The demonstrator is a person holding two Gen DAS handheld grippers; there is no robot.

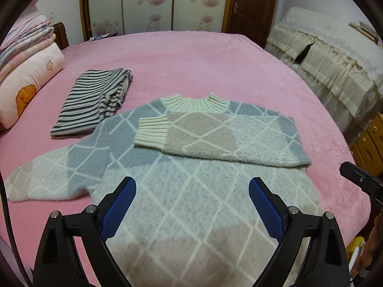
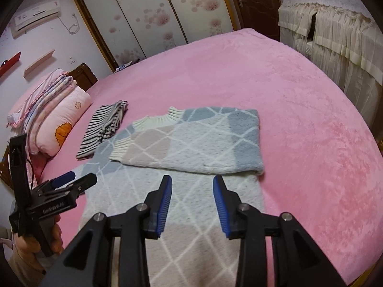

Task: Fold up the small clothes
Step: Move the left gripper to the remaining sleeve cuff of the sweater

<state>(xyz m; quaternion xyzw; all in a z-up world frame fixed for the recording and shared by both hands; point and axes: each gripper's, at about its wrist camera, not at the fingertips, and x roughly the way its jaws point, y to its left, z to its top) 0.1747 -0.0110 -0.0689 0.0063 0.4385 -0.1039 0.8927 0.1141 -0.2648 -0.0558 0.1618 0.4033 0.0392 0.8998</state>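
Diamond-knit sweater (image 1: 191, 167) on pink bed (image 1: 215, 67), one sleeve folded across, striped garment (image 1: 93, 102) and pillow (image 1: 26, 88) beside, left tongs (image 1: 192, 191) and right tongs (image 2: 192, 186) both open, gripping nothing

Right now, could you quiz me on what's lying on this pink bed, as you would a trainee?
1. True or false: one sleeve of the fuzzy grey-blue diamond-pattern sweater is folded across its chest.
2. Which lies beside the sweater's collar? A) folded navy-and-white striped garment B) a towel C) a hat
3. Fill in: the left tool and the right tool hold ____.

Key: 1 true; 2 A; 3 nothing, both are open above the sweater.
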